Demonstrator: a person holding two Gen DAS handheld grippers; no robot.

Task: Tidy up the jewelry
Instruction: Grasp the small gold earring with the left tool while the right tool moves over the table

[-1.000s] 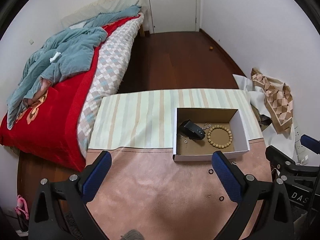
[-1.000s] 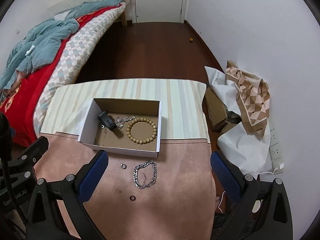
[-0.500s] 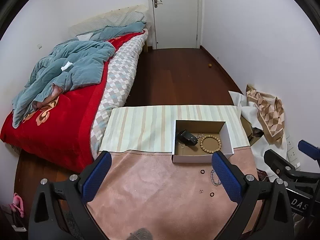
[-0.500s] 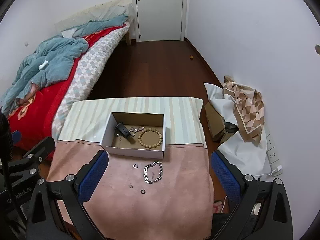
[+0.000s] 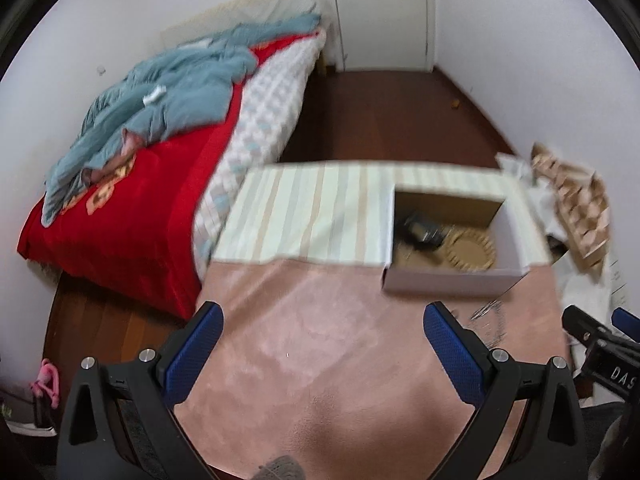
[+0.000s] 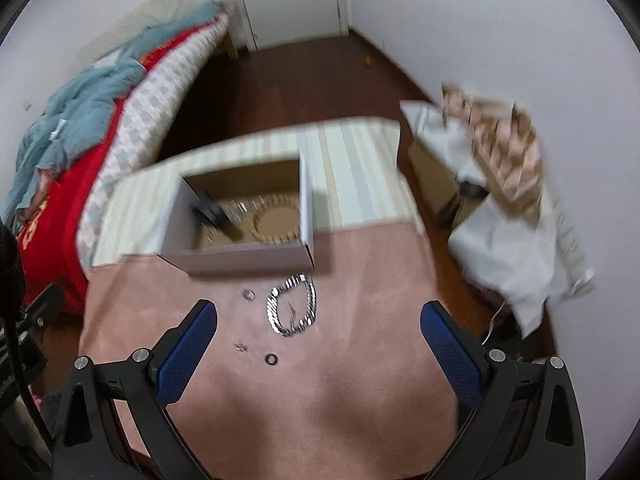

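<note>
An open cardboard box (image 6: 244,256) (image 5: 452,280) sits on the table, holding a wooden bead bracelet (image 6: 276,220) (image 5: 470,248), a black band (image 6: 212,210) (image 5: 420,230) and a thin silver chain. In front of it on the pink cloth lie a silver link bracelet (image 6: 292,306) (image 5: 486,312), a silver ring (image 6: 248,294), a dark ring (image 6: 271,359) and a small stud (image 6: 240,347). My right gripper (image 6: 318,348) hangs open above the near cloth, just short of the loose pieces. My left gripper (image 5: 324,352) is open and empty over bare pink cloth, left of the box.
The table has a pink cloth (image 6: 340,380) in front and a striped cloth (image 5: 304,216) behind. A bed with red cover (image 5: 132,208) and blue blanket stands left. White bags and a patterned box (image 6: 504,152) lie on the floor at right. Both views are motion-blurred.
Both grippers have dropped lower and closer to the table after being raised half a second ago; the box and loose jewelry look larger. Nothing on the table has moved.
</note>
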